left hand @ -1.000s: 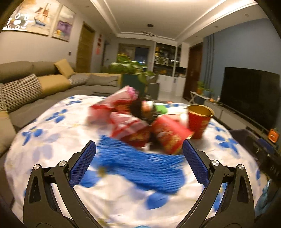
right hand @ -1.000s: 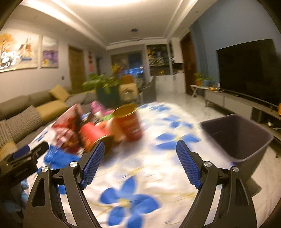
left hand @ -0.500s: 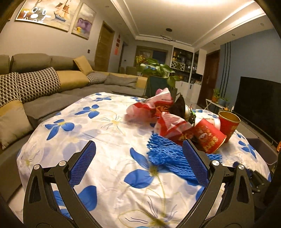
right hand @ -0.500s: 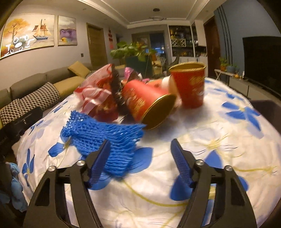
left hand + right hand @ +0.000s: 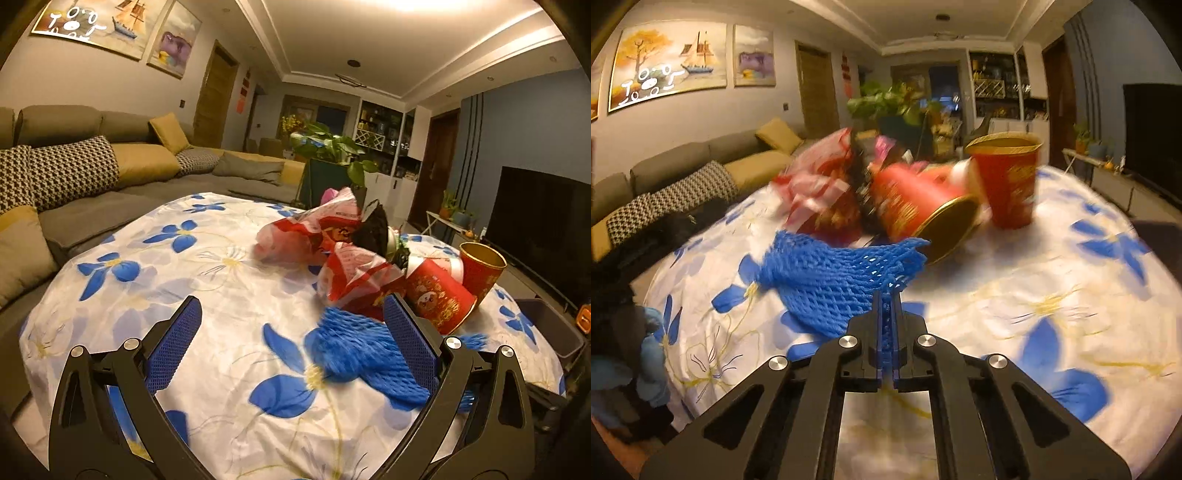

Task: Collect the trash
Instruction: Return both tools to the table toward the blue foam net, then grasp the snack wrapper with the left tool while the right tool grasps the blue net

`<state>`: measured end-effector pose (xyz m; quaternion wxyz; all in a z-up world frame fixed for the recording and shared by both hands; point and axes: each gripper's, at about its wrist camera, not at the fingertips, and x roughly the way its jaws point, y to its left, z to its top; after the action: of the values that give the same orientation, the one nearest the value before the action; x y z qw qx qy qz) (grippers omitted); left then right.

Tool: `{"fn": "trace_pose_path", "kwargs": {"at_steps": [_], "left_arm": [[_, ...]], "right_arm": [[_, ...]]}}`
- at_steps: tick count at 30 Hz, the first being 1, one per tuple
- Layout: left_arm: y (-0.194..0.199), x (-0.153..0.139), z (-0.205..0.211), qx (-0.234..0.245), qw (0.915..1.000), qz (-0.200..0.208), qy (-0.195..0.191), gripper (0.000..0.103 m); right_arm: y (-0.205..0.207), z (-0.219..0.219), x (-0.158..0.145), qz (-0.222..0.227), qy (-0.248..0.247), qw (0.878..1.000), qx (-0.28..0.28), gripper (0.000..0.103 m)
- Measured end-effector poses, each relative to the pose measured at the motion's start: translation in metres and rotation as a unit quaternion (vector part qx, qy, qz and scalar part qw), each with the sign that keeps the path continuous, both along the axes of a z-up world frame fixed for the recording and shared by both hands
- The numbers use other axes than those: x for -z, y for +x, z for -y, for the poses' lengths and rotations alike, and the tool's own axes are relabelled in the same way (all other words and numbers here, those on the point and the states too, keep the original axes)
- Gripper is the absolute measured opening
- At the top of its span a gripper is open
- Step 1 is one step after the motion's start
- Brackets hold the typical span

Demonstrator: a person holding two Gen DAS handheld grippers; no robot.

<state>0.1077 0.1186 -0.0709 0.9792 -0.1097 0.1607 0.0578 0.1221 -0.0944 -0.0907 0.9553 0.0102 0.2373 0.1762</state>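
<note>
A round tabletop (image 5: 1052, 306) covered in a white cloth printed with blue flowers fills both views, in a dimly lit living room with a sofa (image 5: 110, 162) behind it. The right tongs (image 5: 886, 299) are pressed together on the near edge of a blue foam net sleeve (image 5: 842, 277), which lies crumpled on the cloth just in front of the main trash heap. The left tongs (image 5: 291, 332) are spread wide with nothing between them, hovering low over the cloth beside the same blue net (image 5: 365, 354). Behind the net sit a red paper cup on its side (image 5: 916, 206), its gold rim close to the net's far edge, an upright red cup (image 5: 1008, 181) and crumpled red and white plastic bags (image 5: 820, 192). A dark bin (image 5: 550, 328) stands off the far right edge of the tabletop (only its rim and one side show). The pinch looks shallow, taking only a few strands at the sleeve's edge, so the stretchy mesh may slip free or tear on lifting. The net could also snag the tipped cup and drag or roll it across the cloth, perhaps knocking over the upright cup beside it. Motion blur suggests fast movement, which makes a loose grip likelier to fail on the way to the bin.
</note>
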Motion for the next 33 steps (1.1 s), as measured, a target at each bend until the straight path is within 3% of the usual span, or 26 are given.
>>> {"fn": "trace_pose_path", "kwargs": {"at_steps": [9,16,19,20,24,28,33], "left_arm": [[0.054,-0.01,0.02,0.033,0.9994,-0.015,0.002,0.093],[0.106,-0.015,0.024,0.063,0.9963,-0.058,0.002,0.078],[0.118,-0.005,0.026,0.089,0.9924,-0.085,-0.009,0.053],[0.12,-0.001,0.026,0.099,0.9903,-0.095,-0.019,0.05],[0.115,0.006,0.029,0.119,0.9876,-0.099,-0.025,0.022],[0.105,0.008,0.032,0.125,0.9872,-0.097,-0.022,0.009],[0.083,-0.001,0.028,0.116,0.9893,-0.081,-0.038,0.005]], "right_arm": [[-0.017,0.062,-0.033,0.053,0.013,0.996,0.07,0.004],[-0.016,0.085,-0.04,0.07,0.018,0.993,0.094,0.004],[-0.017,0.089,-0.039,0.071,0.019,0.993,0.095,0.004],[-0.016,0.089,-0.039,0.071,0.019,0.993,0.095,0.004],[-0.016,0.091,-0.039,0.071,0.021,0.993,0.097,0.004],[-0.019,0.093,-0.041,0.074,0.026,0.992,0.1,0.004],[-0.024,0.098,-0.046,0.079,0.029,0.991,0.101,0.004]]}}
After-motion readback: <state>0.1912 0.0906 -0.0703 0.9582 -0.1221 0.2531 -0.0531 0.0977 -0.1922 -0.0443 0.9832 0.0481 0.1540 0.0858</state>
